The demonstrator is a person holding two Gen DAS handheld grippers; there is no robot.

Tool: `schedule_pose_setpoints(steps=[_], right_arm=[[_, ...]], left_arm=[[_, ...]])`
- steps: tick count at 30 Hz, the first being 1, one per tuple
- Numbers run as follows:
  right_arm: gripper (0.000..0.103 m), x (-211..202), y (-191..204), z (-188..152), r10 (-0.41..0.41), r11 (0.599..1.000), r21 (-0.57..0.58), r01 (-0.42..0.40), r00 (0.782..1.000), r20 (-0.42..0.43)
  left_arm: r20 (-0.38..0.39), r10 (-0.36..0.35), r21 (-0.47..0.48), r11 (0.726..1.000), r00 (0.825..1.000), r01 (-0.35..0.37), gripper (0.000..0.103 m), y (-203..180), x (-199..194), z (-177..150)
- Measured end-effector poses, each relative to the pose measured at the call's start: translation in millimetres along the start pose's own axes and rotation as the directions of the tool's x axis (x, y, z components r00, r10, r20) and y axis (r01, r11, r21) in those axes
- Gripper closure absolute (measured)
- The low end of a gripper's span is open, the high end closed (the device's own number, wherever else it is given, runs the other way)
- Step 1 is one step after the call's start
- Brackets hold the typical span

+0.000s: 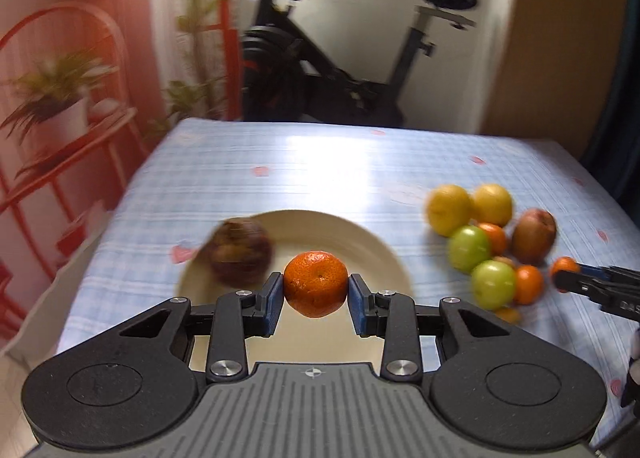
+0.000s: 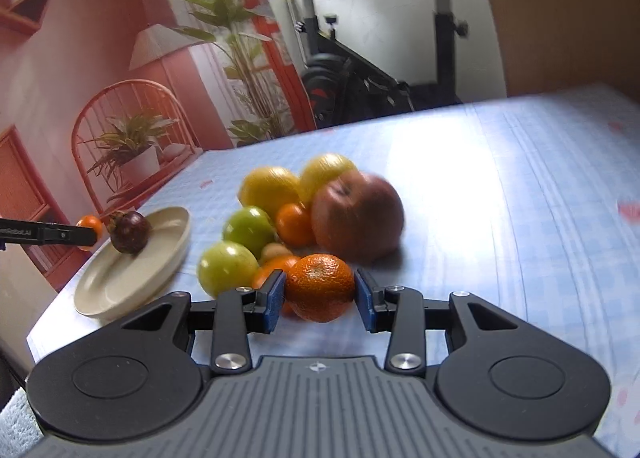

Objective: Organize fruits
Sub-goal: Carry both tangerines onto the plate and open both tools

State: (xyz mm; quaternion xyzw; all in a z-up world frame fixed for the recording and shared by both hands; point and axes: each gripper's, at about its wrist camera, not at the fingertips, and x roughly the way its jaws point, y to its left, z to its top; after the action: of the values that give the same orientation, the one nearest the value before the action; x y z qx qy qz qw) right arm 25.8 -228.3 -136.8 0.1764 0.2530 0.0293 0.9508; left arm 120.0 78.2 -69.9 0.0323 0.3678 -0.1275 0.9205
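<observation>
Item: my left claw [image 1: 316, 292] pinches a mandarin [image 1: 316, 284] across its middle above the plate [image 1: 360, 236], right claw [image 2: 320, 292] likewise clamping another [image 2: 320, 286]; light, soft-skinned, bruisable.

Each camera rides its gripper, looking forward and downward, close over the table [image 1: 320, 162]; both views share the plate [image 1: 360, 234] and fruit pile [image 2: 280, 218].

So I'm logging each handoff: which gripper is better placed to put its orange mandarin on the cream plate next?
Left. The left gripper holds its orange mandarin above the cream plate; the right gripper grips its own beside the fruit pile.
</observation>
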Motion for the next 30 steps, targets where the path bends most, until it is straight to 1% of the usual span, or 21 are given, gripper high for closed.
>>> schedule_pose_setpoints(steps=[1,3,6,10,13,15,17,20,22,27,30], right_arm=[[0.063,2.9,7.3,7.8,0.005,0.999,-0.042,-0.005,1.000,0.000],[0.063,12.2,25.1,24.8,0.014,0.990,-0.140,-0.014,1.000,-0.003],[0.063,34.3,53.6,47.7,0.049,0.964,-0.259,-0.053,0.999,-0.020],[0.063,82.8,99.7,66.4,0.094,0.919,-0.376,-0.120,0.992,-0.086],[0.063,120.2,129.8,72.3,0.125,0.898,-0.402,-0.180,0.979,-0.159],[0.063,145.1,151.1,72.3,0.141,0.875,-0.433,-0.217,0.969,-0.201],[0.063,165.9,165.5,69.1,0.139,0.856,-0.459,-0.238,0.961,-0.239],[0.063,195.5,182.6,60.9,0.108,0.830,-0.501,-0.247,0.951,-0.289],[0.063,207.1,188.3,56.1,0.098,0.814,-0.523,-0.251,0.948,-0.303],[0.063,219.0,200.9,47.8,0.117,0.778,-0.561,-0.284,0.942,-0.315],[0.063,225.3,201.9,44.1,0.107,0.767,-0.574,-0.287,0.939,-0.327]], left_arm=[[-0.001,0.007,-0.033,0.999,1.000,-0.007,0.067,12.9,-0.1,1.3],[0.000,0.023,-0.070,0.997,1.000,-0.023,0.067,31.7,-0.1,1.8],[0.003,0.025,-0.084,0.996,1.000,-0.025,0.067,48.4,3.1,1.3],[-0.005,0.011,-0.097,0.995,1.000,-0.011,0.067,60.6,14.0,1.1],[-0.024,0.011,-0.100,0.995,1.000,-0.013,0.067,67.2,24.1,-1.9],[-0.037,0.012,-0.093,0.996,0.999,-0.016,0.067,66.2,28.5,-6.1],[-0.045,0.012,-0.076,0.997,0.999,-0.015,0.067,63.4,31.2,-6.8],[-0.047,0.009,-0.065,0.998,0.999,-0.012,0.066,63.7,34.3,-7.4],[-0.048,0.010,-0.067,0.998,0.999,-0.013,0.066,65.3,35.8,-7.7],[-0.066,0.015,-0.073,0.997,0.998,-0.019,0.066,69.6,44.3,-8.9],[-0.074,0.021,-0.072,0.997,0.997,-0.026,0.066,69.4,46.2,-8.6]])
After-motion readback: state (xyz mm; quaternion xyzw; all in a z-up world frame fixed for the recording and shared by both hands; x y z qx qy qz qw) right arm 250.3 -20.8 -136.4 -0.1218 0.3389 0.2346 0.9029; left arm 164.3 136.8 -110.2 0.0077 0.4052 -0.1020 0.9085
